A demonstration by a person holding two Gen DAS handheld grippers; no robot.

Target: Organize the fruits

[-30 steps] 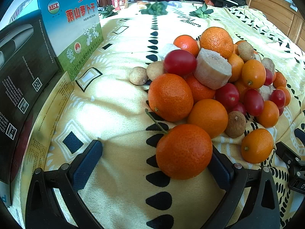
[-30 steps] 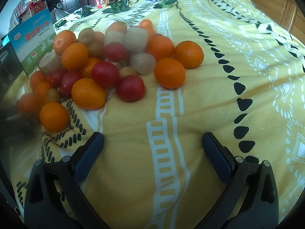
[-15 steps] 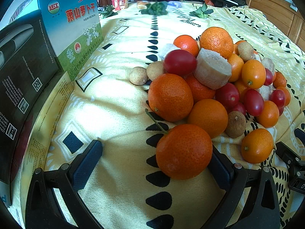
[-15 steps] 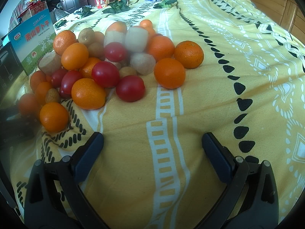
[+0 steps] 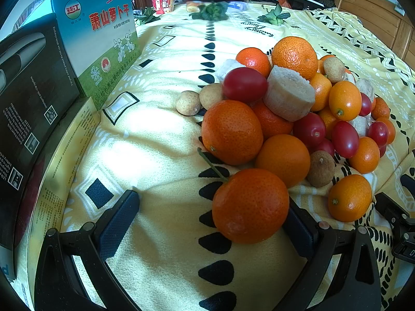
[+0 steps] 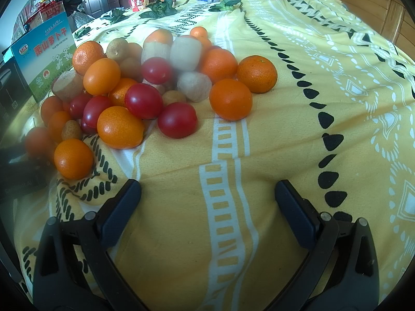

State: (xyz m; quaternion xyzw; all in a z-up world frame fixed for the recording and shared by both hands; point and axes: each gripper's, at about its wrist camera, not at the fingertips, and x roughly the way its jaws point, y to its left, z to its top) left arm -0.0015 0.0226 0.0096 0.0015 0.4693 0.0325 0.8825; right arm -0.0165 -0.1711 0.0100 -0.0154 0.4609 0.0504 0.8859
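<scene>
The stemmed mandarin (image 5: pixel 250 205) sits at the near edge of the fruit pile (image 5: pixel 293 114), on the yellow patterned bedspread (image 5: pixel 155 134), and it lies inside my left claw (image 5: pixel 211 216). It is nearer the right-hand pad, which it partly hides and may be touching, while the left-hand pad stands well apart from it. Both pads are spread wide, so that claw is released and grasping nothing. I judge this to be the start of sorting: the pile is still mixed, with mandarins, kumquats, red cherry tomatoes, brown longans and pale cut chunks all heaped together, and no fruit separated out. The next move, as I read it, calls for centring the mandarin between the pads and squeezing gently, since a round, smooth fruit could roll off toward its neighbours behind it. Its green stem points up and back toward the larger mandarin (image 5: pixel 231 132) just behind.

My right claw (image 6: pixel 207 206) is also released, with only bare bedspread between its pads. The pile lies ahead and to its left, the nearest pieces being an orange kumquat (image 6: pixel 73 158) and a red tomato (image 6: pixel 177 120), both apart from it. To the far left of the pile stand a blue-green carton (image 5: pixel 101 39) and a black box (image 5: pixel 28 96).
</scene>
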